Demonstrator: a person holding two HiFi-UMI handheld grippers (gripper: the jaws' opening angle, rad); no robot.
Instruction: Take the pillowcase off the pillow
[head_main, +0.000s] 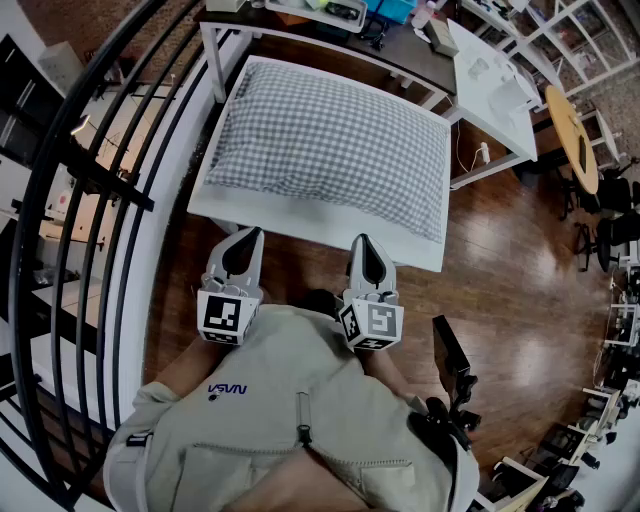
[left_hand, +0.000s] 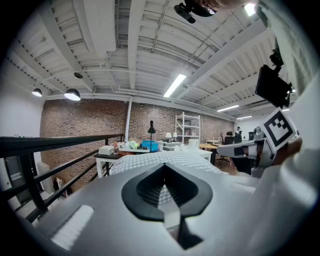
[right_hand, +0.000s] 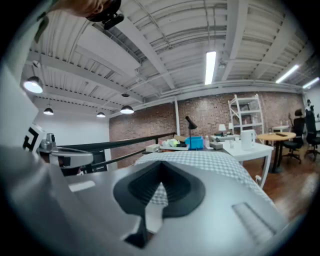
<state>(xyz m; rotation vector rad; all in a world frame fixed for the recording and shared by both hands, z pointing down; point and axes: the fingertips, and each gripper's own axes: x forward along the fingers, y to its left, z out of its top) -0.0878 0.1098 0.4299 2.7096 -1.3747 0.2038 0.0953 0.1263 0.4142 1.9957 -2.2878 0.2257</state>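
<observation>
Closest in, the person's pale jacket (head_main: 300, 420) fills the bottom of the head view, and both tools are held just ahead of it.

At far left a black railing (head_main: 90, 180) curves past the white table (head_main: 300, 222), close beside its left end. The left gripper (head_main: 243, 250) is fully closed on nothing and stops short of the table's near edge. The checked pillow (head_main: 335, 145), with its pillowcase on, lies flat and covers most of the tabletop, apart from both tools. The right gripper (head_main: 368, 260) is likewise closed and empty, level with its partner.

The task looks unstarted. To do it well, both sets of jaws likely need to open first. One tool should then pinch only the loose cloth at the case's open end while the other pins the pillow through the fabric. Which end is open cannot be told from here.

Room is tight on the left because of the railing. To the right, a second white desk (head_main: 490, 90) sits near the table's far corner, with open wood floor (head_main: 500, 290) in front of it. Pulling the case toward the body or to the right seems safest.
</observation>
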